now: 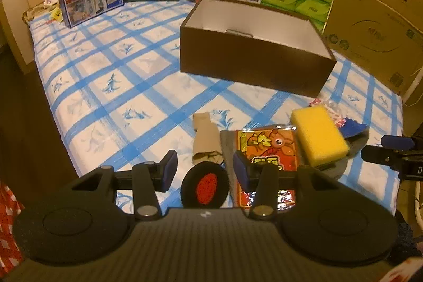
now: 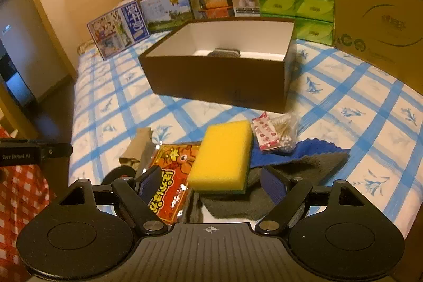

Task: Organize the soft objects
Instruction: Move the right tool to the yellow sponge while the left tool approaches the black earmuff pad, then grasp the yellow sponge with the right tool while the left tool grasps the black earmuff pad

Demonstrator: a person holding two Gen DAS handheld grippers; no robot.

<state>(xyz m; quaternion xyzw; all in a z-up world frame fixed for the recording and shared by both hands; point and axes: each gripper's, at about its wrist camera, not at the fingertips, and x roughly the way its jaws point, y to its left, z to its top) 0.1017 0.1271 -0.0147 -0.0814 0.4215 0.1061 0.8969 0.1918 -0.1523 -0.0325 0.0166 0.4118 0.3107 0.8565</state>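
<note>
Porous foam sponge (image 2: 222, 155), glossy foil packet (image 2: 169, 192)

Yellow sponge (image 2: 223, 153) lies flat just ahead of my right fingertips, partly on the grey cloth (image 2: 298, 171), tilted a bit. Red-orange snack packet (image 2: 171, 176) flat, its near end beside my right hand's left finger. Blue cloth (image 2: 298, 147) beyond the grey one, bag of cotton swabs (image 2: 280, 131) resting on its far edge. Black round pad with red centre (image 1: 205, 185) lies between my left fingers. Beige sock (image 1: 205, 139) crumpled just past it. Dark open box (image 2: 219, 78), white inside, well ahead of both, one grey item on its floor.
</note>
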